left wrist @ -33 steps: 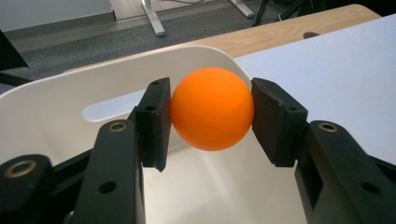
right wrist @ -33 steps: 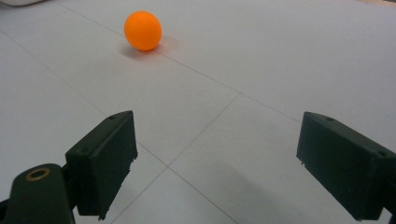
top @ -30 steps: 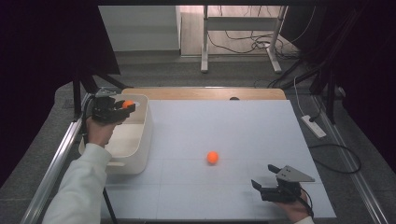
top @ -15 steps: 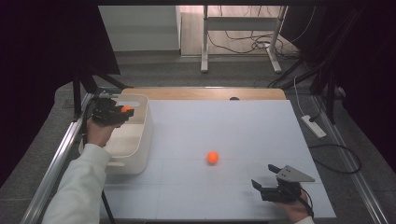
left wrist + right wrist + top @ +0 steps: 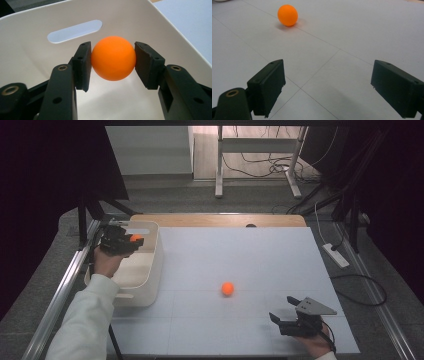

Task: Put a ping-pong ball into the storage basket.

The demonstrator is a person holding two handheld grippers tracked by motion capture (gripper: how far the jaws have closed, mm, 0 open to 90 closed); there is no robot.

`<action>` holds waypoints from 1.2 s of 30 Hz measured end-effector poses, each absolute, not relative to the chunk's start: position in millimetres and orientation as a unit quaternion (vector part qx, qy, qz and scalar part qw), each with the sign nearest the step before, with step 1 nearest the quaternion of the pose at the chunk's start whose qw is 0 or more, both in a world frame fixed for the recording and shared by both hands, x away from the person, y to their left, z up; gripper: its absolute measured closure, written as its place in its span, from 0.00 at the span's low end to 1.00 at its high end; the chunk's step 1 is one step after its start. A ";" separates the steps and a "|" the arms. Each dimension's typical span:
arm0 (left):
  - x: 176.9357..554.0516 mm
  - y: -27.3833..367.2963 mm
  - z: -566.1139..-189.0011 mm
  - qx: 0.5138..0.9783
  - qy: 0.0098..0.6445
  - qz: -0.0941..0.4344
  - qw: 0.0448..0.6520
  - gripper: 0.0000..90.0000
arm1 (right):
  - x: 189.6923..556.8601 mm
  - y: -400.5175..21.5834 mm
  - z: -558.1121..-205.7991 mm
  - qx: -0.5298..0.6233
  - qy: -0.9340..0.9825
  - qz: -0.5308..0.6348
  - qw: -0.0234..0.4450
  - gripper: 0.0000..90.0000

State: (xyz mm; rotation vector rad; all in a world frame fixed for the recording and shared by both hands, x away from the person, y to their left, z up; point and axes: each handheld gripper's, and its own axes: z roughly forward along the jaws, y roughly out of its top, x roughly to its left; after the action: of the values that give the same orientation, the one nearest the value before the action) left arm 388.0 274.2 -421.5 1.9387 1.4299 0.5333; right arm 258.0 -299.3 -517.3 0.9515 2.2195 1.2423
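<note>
A person works at a white surface (image 5: pixel 260 255) with a handheld claw in each hand. The left claw (image 5: pixel 113 62) is clenched on an orange ball (image 5: pixel 113 58), its two black pads pressing the ball's opposite sides. It holds the ball above the inside of a cream-white plastic bin (image 5: pixel 150 270) that stands at the left edge of the surface. The far wall of the bin has an oval handle slot (image 5: pixel 75 31). Holding the ball over the open bin suggests it is about to be dropped in; the bin's floor, as far as it can be seen beneath the ball, looks bare.

A second orange ball (image 5: pixel 227 288) lies loose near the middle of the surface, well apart from the bin. The right claw (image 5: pixel 282 318) sits low at the near right corner, released, with its jaws spread wide and nothing between them. They point toward that loose ball (image 5: pixel 287 15), which lies some way ahead, probably ready to be collected next.

No brand, label or writing can be read on the balls, the bin or the claws. Cables lie on the floor beyond the surface.
</note>
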 end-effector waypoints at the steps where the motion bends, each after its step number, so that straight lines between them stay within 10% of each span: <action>1: 387.8 274.0 -421.4 0.743 0.546 0.204 0.330 0.55 | 257.9 -299.3 -517.2 0.342 0.799 0.447 0.212 0.13; 10: 387.9 271.2 -419.8 0.729 0.555 0.204 0.344 0.21 | 258.2 -298.8 -517.5 0.341 0.800 0.446 0.211 0.13; 36: 341.2 238.8 -379.4 0.712 0.451 0.171 0.510 0.16 | 262.3 -299.2 -514.3 0.350 0.793 0.456 0.200 0.13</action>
State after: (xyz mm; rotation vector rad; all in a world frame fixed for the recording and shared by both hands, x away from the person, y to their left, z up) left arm 341.2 238.8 -379.4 1.7148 1.0861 0.4110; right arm 262.3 -299.2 -514.3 0.9797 2.2170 1.2759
